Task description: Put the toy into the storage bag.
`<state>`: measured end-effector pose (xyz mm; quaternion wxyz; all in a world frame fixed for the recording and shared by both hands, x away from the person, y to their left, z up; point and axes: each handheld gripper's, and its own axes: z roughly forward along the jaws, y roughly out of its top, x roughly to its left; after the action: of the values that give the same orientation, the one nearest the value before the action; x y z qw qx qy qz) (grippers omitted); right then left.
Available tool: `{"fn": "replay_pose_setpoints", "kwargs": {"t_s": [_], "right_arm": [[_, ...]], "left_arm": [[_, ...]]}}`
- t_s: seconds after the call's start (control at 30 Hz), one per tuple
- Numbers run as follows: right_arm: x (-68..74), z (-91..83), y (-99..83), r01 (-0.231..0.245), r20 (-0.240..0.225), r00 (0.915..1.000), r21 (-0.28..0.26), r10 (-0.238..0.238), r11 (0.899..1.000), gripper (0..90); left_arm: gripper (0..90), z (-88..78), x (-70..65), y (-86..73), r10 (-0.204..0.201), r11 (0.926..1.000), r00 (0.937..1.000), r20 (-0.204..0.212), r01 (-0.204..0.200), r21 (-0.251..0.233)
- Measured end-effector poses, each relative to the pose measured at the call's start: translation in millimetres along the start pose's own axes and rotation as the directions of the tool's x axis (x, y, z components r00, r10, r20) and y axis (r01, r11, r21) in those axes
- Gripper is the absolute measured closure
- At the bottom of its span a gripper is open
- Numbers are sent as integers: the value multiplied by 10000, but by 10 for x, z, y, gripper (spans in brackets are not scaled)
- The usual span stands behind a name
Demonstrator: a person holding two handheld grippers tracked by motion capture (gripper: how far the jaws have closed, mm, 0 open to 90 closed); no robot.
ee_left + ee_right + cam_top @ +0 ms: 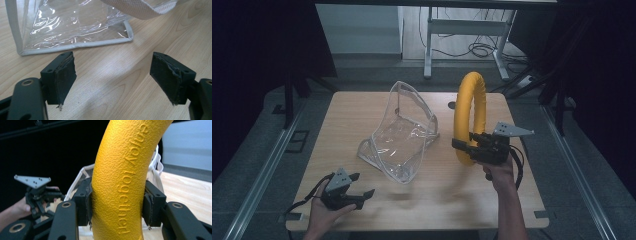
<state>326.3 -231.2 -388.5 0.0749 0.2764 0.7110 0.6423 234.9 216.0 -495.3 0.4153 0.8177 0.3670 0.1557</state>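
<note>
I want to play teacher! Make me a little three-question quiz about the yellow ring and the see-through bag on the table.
1. True or false: the right gripper is shut on the yellow ring.
2. How do the left gripper jaws stand: A open, B shut on the clear plastic bag?
3. Fill in: the ring is held ____ over the wooden table, upright or flat?

Key: 1 true; 2 A; 3 upright.

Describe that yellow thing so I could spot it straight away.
On the wooden table, look right of the clear plastic bag. The yellow ring stands upright there, clamped in the right gripper. It is the one brightly coloured thing, with "enjoy together" embossed on its pebbled surface.
</note>
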Motion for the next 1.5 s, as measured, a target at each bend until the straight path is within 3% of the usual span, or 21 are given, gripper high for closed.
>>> {"fn": "replay_pose_setpoints", "kwargs": {"t_s": [0.5,0.77,1.5], "right_arm": [[70,77,86,-66,17,10000,-639,67,9979,503],[112,151,134,-348,15,9994,-1196,352,9922,502],[258,272,306,-30,-239,9997,-1776,-13,9841,500]], "left_arm": [[203,0,-3,-3,-8,10000,10000,-15,8,-13],[204,4,-4,-5,5,10000,10000,-29,-5,20],[201,11,-13,-16,68,9997,9999,-82,-66,227]]}}
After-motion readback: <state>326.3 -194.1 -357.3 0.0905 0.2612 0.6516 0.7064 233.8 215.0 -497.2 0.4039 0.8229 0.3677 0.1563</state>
